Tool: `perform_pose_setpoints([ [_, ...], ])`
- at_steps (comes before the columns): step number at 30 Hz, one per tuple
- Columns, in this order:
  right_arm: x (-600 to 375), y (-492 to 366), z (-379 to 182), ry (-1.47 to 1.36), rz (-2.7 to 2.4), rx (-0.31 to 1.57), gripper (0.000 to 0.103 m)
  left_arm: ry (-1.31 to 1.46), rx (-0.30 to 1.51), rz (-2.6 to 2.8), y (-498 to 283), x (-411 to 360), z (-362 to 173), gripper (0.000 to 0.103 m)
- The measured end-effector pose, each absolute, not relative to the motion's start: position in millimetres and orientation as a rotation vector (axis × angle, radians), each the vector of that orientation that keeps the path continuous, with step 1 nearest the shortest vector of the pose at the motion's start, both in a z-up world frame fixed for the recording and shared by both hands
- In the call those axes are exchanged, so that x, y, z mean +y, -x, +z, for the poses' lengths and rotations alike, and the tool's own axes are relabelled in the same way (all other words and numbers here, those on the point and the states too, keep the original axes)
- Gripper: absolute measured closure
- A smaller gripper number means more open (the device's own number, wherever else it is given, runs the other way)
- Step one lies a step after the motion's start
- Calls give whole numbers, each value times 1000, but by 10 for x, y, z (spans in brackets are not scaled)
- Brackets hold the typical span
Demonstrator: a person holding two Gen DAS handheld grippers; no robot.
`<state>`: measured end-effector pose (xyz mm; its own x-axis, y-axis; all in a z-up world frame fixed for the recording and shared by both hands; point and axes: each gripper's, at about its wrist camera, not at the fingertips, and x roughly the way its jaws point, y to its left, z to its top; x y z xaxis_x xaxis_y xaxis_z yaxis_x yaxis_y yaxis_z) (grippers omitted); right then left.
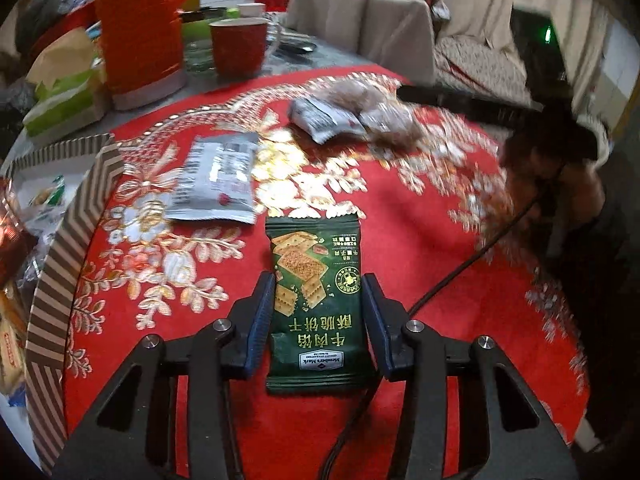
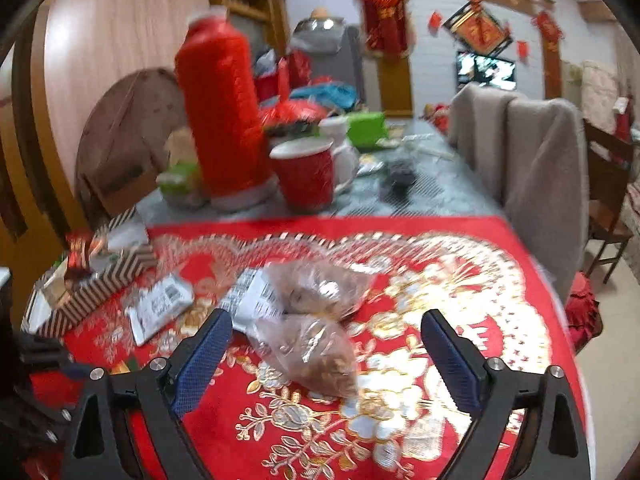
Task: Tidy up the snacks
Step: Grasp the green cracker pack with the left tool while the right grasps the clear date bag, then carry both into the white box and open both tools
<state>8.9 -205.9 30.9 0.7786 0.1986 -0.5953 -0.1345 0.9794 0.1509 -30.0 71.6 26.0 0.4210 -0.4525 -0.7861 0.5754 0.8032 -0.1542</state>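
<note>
Two grippers, left gripper (image 1: 318,312) clamping green cracker packet (image 1: 316,280)

Grey-draped chairs (image 2: 532,160); white panelled wall (image 2: 436,52)

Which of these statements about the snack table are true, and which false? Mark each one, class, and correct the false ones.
1. The left gripper grips a green cracker packet. True.
2. The right gripper is shut on a clear bag. False: it is open, with the clear bag of snacks lying between its fingers.
3. A striped box stands at the left edge of the red tablecloth. True.
4. The paper cup is blue. False: it is red.
5. A silver packet lies beyond the green packet. True.
</note>
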Motion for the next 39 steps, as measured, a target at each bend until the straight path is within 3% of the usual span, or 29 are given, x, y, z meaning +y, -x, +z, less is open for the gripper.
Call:
perform_pose_setpoints([
  [6,-2039,-462,167,-148,166,751,14,-78,931,-632,254,868,325,61],
  [8,-2057,-584,69,-161,136,815,25,-71,929,-628,255,894,337,61],
  [9,-2065,-637,18,-169,139,852,36,-70,928,-628,259,902,343,61],
  [10,-2052,-663,-4,-165,139,864,42,-70,925,-625,266,919,346,61],
  [12,-2001,-683,-3,-128,151,869,52,-67,926,-619,262,931,347,61],
  [14,-1970,-685,-4,-102,141,871,55,-63,932,-614,256,949,338,61],
  [16,-1979,-673,-3,-103,126,869,70,-60,932,-609,248,954,336,61],
  [18,-2024,-623,35,-129,122,837,76,-53,924,-604,249,968,355,61],
  [26,-2010,-351,243,-114,68,690,77,-33,906,-595,243,1013,406,61],
  [39,-1255,-235,523,-5,33,663,77,111,790,-556,207,1507,797,61],
])
